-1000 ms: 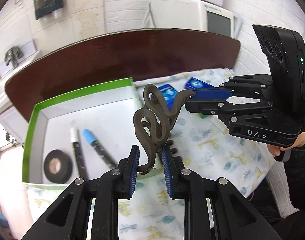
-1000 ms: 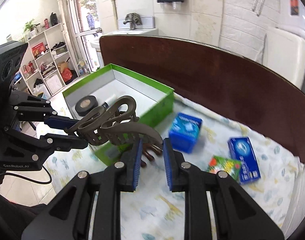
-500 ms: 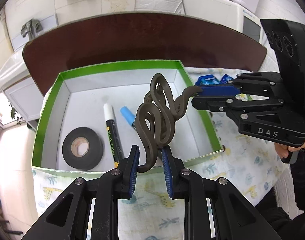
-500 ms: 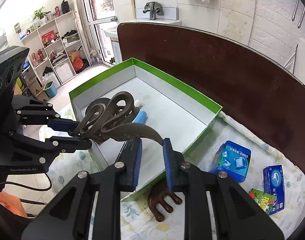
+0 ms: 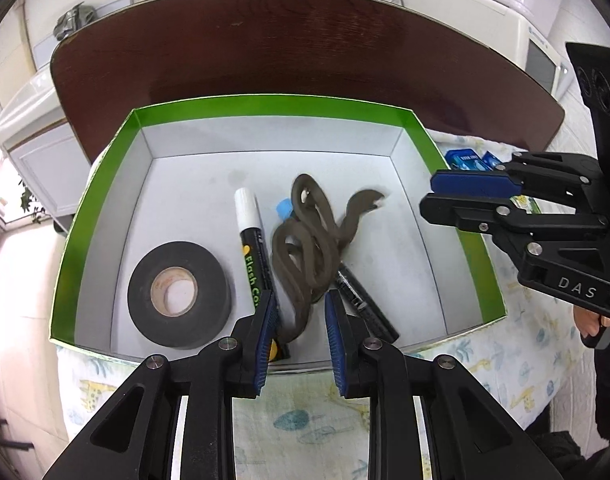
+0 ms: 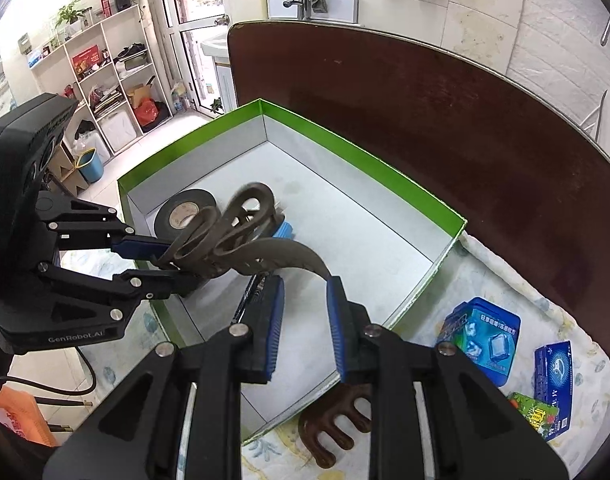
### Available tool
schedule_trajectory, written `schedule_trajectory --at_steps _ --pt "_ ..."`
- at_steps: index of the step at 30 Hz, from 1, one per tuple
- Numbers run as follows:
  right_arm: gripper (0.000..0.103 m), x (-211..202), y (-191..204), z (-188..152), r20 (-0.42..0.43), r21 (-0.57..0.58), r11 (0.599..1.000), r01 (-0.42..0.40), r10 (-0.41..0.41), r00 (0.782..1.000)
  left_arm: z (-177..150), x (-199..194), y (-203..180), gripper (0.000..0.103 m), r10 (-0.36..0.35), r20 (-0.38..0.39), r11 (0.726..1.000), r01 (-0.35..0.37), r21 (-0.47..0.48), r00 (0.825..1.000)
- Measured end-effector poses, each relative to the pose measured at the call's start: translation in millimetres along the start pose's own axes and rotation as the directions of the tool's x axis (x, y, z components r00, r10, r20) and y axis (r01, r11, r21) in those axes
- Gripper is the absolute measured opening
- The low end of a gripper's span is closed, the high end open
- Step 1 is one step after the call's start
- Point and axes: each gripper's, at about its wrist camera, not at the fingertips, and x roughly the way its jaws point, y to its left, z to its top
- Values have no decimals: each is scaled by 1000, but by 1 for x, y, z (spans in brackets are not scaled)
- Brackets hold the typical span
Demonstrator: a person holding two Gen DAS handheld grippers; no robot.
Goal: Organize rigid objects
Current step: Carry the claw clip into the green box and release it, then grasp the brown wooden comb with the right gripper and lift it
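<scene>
I'm holding the brown hair clip (image 5: 305,248) over the green box (image 5: 105,184); left gripper (image 5: 301,332) looks loosely around its end, grip unclear. Right gripper (image 6: 305,320) is gaping, clip tip at one finger. Marker (image 5: 253,256) reading "Flash Co…"; gripper bodies reading "DAS", "GenRobot.AI".

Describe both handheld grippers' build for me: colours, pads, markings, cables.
Both are black linkage frames with silver rivets and blue ribbed fingertip pads. The left gripper reads "GenRobot.AI", carries a boxy black camera housing, and trails a black cable. The right gripper is marked "DAS", with a similar housing above.
</scene>
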Motion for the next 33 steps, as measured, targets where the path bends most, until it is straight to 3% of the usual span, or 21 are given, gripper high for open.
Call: schedule_trajectory --at_steps 3,4,12,18,22,27,30,33 --pt "22 -2 -1 -1 1 6 1000 4 -4 1000 -1 -3 4 55 12 15 1000 -11 -21 1000" --pt "22 -3 -3 -1 3 11 1000 5 -5 1000 -1 -6 3 58 20 24 999 -19 -28 1000" --pt "22 -39 -31 -12 61 97 994 41 -47 997 5 -34 -9 58 23 93 999 -18 -52 995" --pt "22 -41 -63 -39 -15 166 982 91 -89 996 3 -48 -57 58 -28 126 999 23 45 992" --pt "22 -22 -76 -60 -98 186 979 89 -72 993 -7 -48 -99 58 -157 73 983 149 107 985" --pt "22 -4 -80 -64 -116 174 984 40 -20 993 -16 -45 -136 57 -236 -5 961 235 146 972" --pt "22 7 -80 -60 -120 160 987 11 8 993 -17 -23 -144 44 -230 -80 967 237 92 970" --pt "22 17 -79 -57 -137 153 988 -3 25 990 -20 5 -138 30 -264 -172 965 257 -58 949"
